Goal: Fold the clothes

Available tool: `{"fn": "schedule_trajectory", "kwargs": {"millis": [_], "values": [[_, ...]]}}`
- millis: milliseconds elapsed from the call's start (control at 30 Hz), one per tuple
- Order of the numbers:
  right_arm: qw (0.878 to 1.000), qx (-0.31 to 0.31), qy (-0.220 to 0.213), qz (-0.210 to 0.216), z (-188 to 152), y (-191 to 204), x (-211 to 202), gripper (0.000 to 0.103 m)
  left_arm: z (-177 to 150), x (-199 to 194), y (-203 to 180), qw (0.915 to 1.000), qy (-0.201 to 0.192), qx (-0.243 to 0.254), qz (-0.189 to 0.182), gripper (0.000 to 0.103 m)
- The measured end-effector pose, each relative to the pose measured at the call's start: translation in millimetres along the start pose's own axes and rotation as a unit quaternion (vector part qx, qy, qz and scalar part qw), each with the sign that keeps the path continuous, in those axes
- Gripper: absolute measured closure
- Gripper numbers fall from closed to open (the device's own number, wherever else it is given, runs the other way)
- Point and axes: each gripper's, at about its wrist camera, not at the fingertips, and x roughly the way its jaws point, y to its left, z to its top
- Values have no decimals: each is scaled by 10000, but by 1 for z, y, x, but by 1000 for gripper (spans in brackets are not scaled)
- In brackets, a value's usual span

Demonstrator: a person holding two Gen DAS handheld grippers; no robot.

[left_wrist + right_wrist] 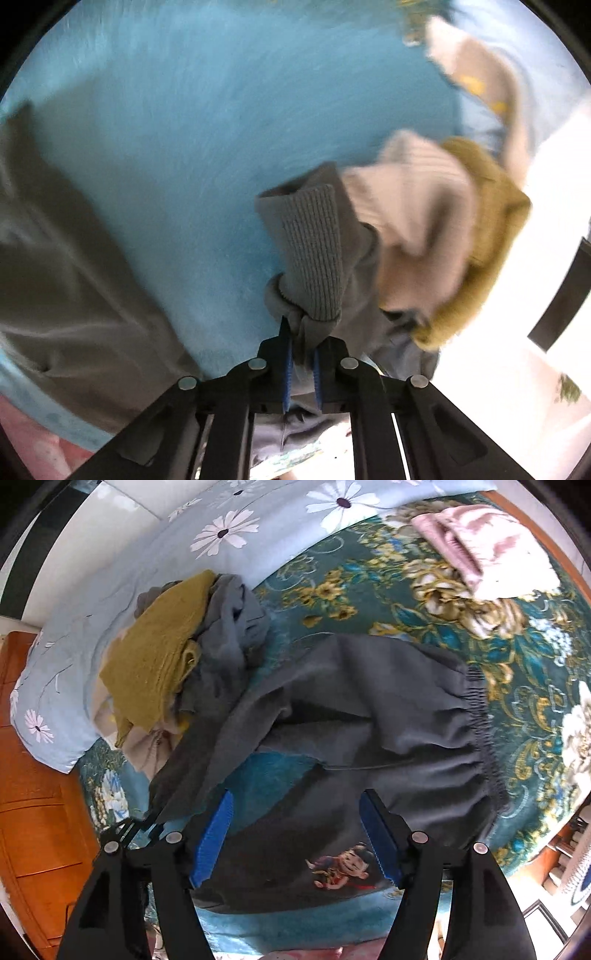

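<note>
left gripper (pixel 302 354) clamps the grey trousers' (pixel 369 716) ribbed cuff (pixel 312 251); mustard knit (pixel 491 229) and beige garment (pixel 417 206) crowd beside it. only the right wrist view shows the right gripper (pixel 295 834) agape over the trousers on the floral bedspread (pixel 517 657), daisy pillow (pixel 110 590) behind.

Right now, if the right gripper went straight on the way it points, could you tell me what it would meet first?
Most likely the dark grey trousers spread on the bed: the right gripper hangs over them with jaws open, nothing between. The gap to the cloth is hard to judge.
</note>
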Motion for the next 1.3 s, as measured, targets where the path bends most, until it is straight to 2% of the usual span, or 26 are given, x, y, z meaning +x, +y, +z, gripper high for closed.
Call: {"fn": "schedule_trajectory", "kwargs": {"millis": [100, 200, 267, 333, 400, 500, 567, 633, 700, 733, 767, 867, 933, 1000, 1067, 1167, 1300], "values": [[9998, 60, 7, 192, 4, -3, 6, 31, -11, -44, -2, 9999, -41, 147, -49, 95], [9993, 134, -12, 362, 7, -8, 10, 31, -24, -101, 6, 9995, -42, -216, -235, 95], [9984, 278, -71, 485, 12, -19, 11, 31, -23, -130, 5, 9986, -234, -395, -262, 95], [9974, 495, -68, 527, 15, -32, 14, 31, -10, -143, -2, 9974, -487, -452, -276, 95], [9950, 802, -62, 593, 14, -47, 16, 31, 5, -126, -13, 9964, -592, -597, -146, 95], [9936, 939, -132, 613, 13, -64, 8, 31, 32, -93, -22, 9913, -663, -1134, -101, 95], [9941, 938, -214, 502, 15, -73, 0, 31, 48, -70, -31, 9872, -771, -1378, -238, 94], [9929, 1065, -310, 428, 15, -87, -9, 31, 64, -44, -44, 9841, -773, -1491, -574, 88], [9911, 1223, -386, 354, 14, -102, -15, 31, 73, -33, -53, 9828, -783, -1536, -663, 82], [9900, 1315, -407, 315, 13, -108, -16, 31, 74, -30, -56, 9815, -831, -1574, -705, 73], [9887, 1408, -428, 276, 11, -115, -18, 31, 74, -28, -60, 9804, -857, -1576, -819, 70], [9856, 1629, -400, 218, 7, -127, -15, 31, 73, -34, -68, 9777, -820, -1369, -1368, 62], [9849, 1678, -378, 199, 6, -128, -12, 31, 72, -48, -69, 9809, -789, -1066, -1424, 54], [9854, 1655, -363, 194, 7, -124, -7, 31, 68, -63, -64, 9849, -803, -782, -1323, 51], [9857, 1635, -356, 207, 6, -120, -4, 31, 64, -74, -51, 9852, -826, -766, -1292, 49], [9854, 1633, -392, 292, 4, -117, -4, 31, 49, -78, -12, 9847, -689, -1117, -1149, 47], [9838, 1643, -621, 366, -1, -125, -21, 31, 23, -77, 42, 9753, -643, -1795, -1116, 47]]}}
